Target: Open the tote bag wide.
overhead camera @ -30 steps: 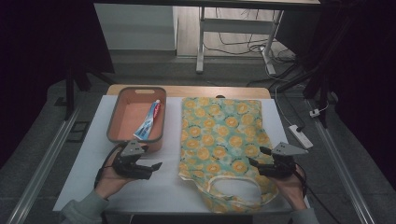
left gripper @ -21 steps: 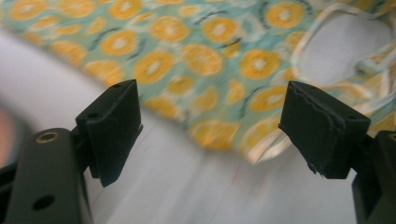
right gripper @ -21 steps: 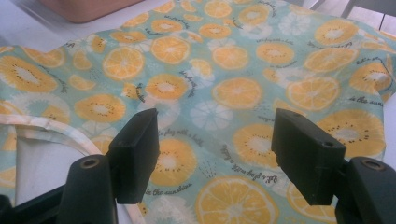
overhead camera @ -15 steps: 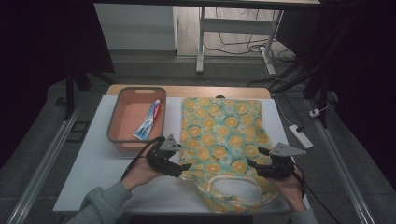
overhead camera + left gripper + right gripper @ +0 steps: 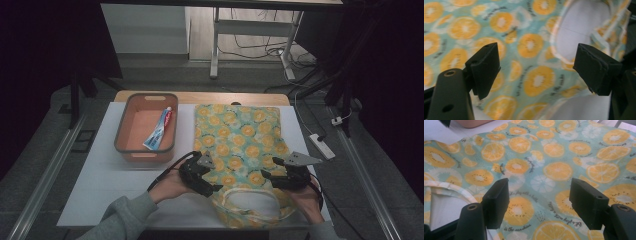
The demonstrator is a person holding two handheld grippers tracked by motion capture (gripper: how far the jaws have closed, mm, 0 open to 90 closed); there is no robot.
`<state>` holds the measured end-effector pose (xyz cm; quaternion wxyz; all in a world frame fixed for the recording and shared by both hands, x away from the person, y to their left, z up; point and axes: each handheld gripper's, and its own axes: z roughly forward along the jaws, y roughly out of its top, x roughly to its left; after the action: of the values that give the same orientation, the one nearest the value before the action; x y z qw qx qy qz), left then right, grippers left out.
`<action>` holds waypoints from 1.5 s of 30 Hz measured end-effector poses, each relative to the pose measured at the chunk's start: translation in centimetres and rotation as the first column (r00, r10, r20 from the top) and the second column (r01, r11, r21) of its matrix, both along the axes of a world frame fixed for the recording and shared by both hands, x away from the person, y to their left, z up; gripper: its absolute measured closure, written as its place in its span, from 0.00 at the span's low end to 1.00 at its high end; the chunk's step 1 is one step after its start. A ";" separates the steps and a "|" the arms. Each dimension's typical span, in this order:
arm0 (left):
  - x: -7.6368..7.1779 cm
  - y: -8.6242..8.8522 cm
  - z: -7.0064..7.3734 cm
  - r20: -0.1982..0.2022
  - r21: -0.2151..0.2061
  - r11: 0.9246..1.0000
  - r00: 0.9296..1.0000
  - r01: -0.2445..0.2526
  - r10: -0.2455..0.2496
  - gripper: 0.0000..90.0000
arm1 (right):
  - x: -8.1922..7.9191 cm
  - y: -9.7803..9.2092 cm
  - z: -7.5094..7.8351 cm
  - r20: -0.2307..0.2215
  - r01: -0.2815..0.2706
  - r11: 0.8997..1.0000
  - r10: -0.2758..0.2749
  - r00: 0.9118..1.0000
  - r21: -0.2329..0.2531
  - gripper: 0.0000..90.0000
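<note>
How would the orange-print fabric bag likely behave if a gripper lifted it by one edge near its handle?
The fabric bag lies flat with soft wrinkles, so it would probably sag and fold. Its thin cloth suggests it is light. The looped handle would likely dangle, and the smooth white table may let it slide.

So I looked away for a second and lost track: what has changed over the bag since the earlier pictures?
The left tongs moved right, from the bare table beside the tray onto the orange-print bag, near its handle opening. They are open and grip nothing. The right tongs stayed open over the bag's right side. The bag, the orange tray and the toothpaste tube lie as before.
</note>
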<state>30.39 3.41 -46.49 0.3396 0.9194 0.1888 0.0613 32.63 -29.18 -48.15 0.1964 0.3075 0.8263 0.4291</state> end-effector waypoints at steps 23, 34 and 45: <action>-2.6 -1.6 -3.8 -0.065 0.120 0.974 0.981 0.190 -0.183 0.60 | 0.2 0.6 -0.2 0.003 -0.016 1.000 0.016 1.000 0.002 0.36; -2.7 2.3 -2.5 -0.003 0.096 0.986 0.991 0.133 -0.133 0.96 | 0.2 0.7 0.0 0.005 -0.020 1.000 0.020 1.000 -0.002 0.36; -3.2 9.1 -2.7 -0.015 0.057 0.997 0.999 0.043 -0.042 0.94 | -0.7 3.5 0.8 -0.091 -0.146 0.989 0.144 0.985 -0.022 0.36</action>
<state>27.21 12.47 -49.23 0.3128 0.9330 0.1695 0.0533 31.95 -25.64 -47.35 0.1319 0.2626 0.8605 0.4162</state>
